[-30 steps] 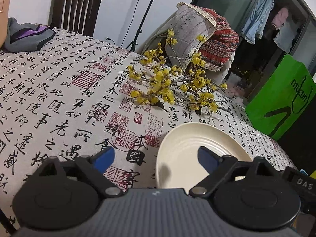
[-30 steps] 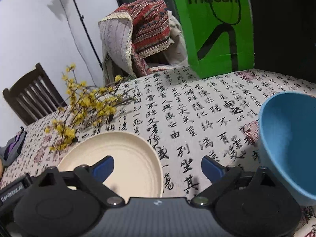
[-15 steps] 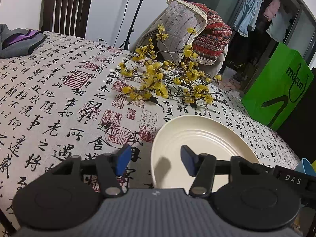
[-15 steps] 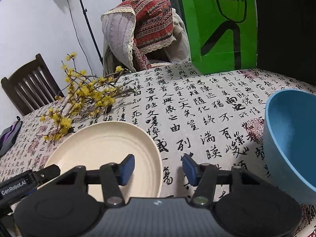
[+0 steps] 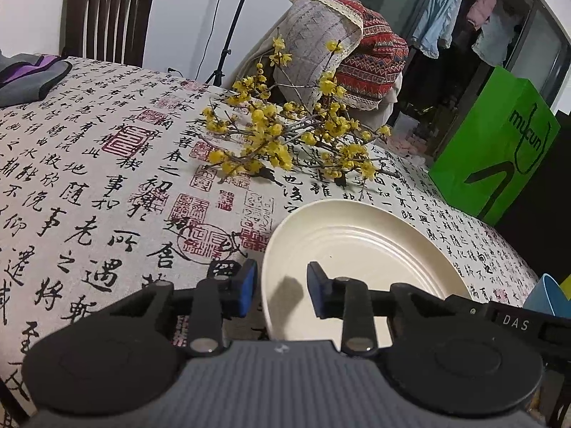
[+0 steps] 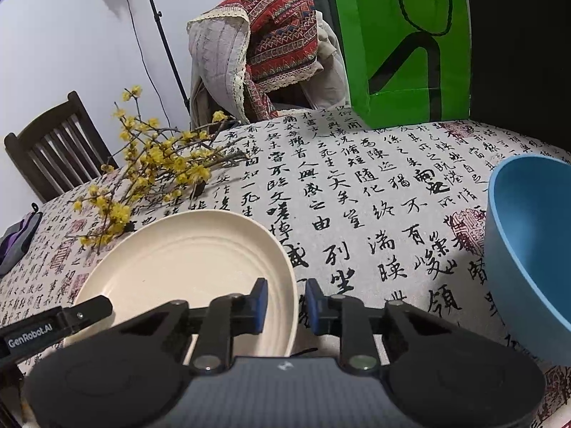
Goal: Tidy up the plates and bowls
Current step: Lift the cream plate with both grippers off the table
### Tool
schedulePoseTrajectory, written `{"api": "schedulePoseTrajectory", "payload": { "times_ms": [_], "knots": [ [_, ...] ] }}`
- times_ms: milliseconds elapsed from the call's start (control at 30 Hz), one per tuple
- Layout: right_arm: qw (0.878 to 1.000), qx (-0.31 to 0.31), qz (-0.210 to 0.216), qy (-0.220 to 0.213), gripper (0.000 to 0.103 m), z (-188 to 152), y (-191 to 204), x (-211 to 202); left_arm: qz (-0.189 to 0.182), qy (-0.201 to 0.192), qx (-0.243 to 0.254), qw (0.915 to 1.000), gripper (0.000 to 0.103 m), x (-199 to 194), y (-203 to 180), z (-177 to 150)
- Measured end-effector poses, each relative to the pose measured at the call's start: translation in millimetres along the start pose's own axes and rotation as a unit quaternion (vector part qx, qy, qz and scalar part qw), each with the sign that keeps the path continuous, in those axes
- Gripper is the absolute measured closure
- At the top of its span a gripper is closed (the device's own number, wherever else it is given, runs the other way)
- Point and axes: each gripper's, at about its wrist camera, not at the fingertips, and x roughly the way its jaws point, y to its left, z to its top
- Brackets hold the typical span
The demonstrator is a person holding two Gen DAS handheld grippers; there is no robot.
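A cream plate point(image 5: 357, 246) lies on the calligraphy tablecloth point(image 5: 89, 185). My left gripper point(image 5: 282, 294) straddles its left rim: one blue pad is outside the rim, the other over the plate's inside. The jaws are closing and a small gap still shows. My right gripper point(image 6: 285, 303) straddles the right rim of the same plate point(image 6: 185, 253) in the same way, jaws closing, pads just clear of the rim. A blue bowl point(image 6: 528, 242) stands upright to the right of the plate, and its edge point(image 5: 546, 292) peeks into the left wrist view.
A branch of yellow blossoms point(image 5: 285, 139) lies just behind the plate. A green paper bag point(image 6: 403, 42) and a chair draped with patterned cloth point(image 6: 264, 53) stand beyond the table's far edge. A dark wooden chair point(image 5: 107, 10) and a grey-purple cloth point(image 5: 28, 78) are at the far left.
Both grippers' jaws have narrowed from wide apart to a small gap, each around a rim of the cream plate. Neither hand has shifted much.
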Motion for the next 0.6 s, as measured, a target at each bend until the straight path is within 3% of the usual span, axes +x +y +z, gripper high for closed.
{"api": "schedulePoseTrajectory", "payload": {
  "times_ms": [100,600],
  "knots": [
    [1.000,0.001,0.003,0.000,0.089,-0.4,-0.3,0.4,0.001,0.001,0.007,1.0000,0.073,0.2,-1.4,-0.4],
    [1.000,-0.010,0.004,-0.011,0.091,-4.3,0.8,-0.1,0.012,-0.002,0.023,0.9996,0.081,2.7,-4.1,-1.1]
  ]
}}
